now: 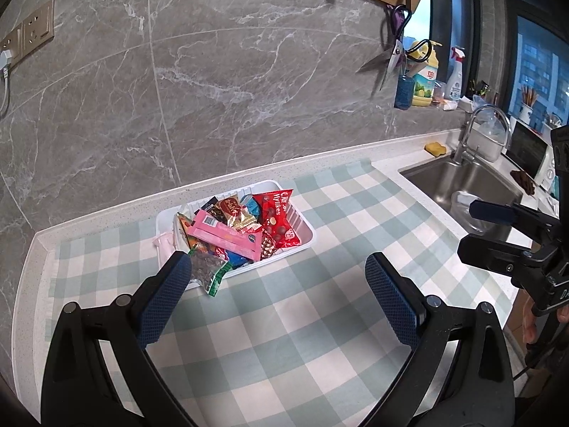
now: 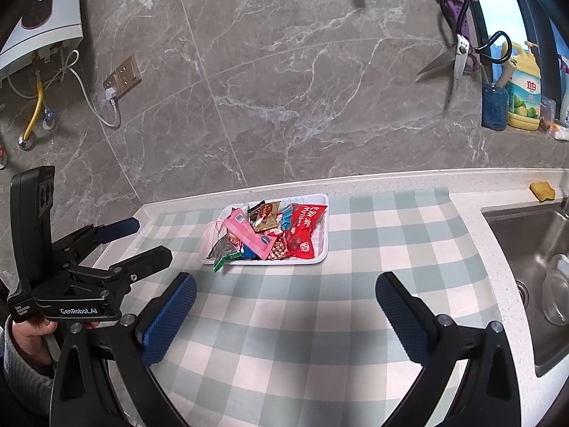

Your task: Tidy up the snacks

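A white tray point(image 1: 306, 227) point(image 2: 322, 245) stands on the checked cloth near the wall, heaped with snack packets. Among them are a red Mylikes bag point(image 1: 276, 219) point(image 2: 305, 226), a long pink packet point(image 1: 227, 233) point(image 2: 249, 235) and a clear green-edged packet point(image 1: 209, 272) point(image 2: 224, 251) hanging over the tray's front corner. A pale pink item point(image 1: 164, 245) lies just left of the tray. My left gripper point(image 1: 277, 295) is open, hovering before the tray with nothing between its fingers. My right gripper point(image 2: 284, 316) is also open and empty, further back from the tray.
A steel sink point(image 1: 462, 181) point(image 2: 526, 249) with a tap point(image 1: 476, 124) is sunk into the counter on the right. A yellow sponge point(image 1: 435, 148) point(image 2: 542, 190) lies behind it. Scissors point(image 1: 389, 58) point(image 2: 457, 55) hang on the marble wall. Wall sockets point(image 1: 32, 32) point(image 2: 122, 76) sit at left.
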`<state>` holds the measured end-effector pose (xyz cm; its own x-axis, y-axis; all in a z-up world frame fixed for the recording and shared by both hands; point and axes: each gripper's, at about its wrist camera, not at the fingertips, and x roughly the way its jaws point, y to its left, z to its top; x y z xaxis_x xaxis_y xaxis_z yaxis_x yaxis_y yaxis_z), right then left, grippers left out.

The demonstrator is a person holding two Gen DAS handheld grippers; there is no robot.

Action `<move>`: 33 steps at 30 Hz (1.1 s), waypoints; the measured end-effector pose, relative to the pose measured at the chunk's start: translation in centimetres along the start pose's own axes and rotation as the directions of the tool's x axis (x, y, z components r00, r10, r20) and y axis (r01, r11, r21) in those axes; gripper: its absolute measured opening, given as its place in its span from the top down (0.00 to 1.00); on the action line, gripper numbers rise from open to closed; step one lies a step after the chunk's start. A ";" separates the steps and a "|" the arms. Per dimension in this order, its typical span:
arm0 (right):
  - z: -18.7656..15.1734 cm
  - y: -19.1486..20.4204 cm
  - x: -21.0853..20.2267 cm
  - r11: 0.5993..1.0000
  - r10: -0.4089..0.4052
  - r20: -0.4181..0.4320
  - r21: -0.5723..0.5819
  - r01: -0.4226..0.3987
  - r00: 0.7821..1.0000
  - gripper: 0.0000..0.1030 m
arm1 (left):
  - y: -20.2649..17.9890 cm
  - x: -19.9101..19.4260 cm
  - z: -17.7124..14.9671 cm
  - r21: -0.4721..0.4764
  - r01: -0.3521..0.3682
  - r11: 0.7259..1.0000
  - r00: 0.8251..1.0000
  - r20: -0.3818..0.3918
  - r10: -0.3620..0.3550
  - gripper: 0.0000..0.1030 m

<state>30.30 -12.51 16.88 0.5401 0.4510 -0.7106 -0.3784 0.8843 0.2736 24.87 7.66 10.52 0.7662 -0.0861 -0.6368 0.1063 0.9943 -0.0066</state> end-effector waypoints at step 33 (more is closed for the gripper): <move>-0.2 0.4 -0.4 1.000 0.004 0.002 0.005 -0.004 1.000 0.00 | -0.2 -0.3 -0.2 0.003 0.001 1.000 1.000 0.001 -0.001 0.04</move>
<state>29.72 -12.37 17.16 0.5397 0.4551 -0.7082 -0.3769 0.8829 0.2801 24.50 7.47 10.57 0.7670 -0.0868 -0.6358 0.1090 0.9940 -0.0043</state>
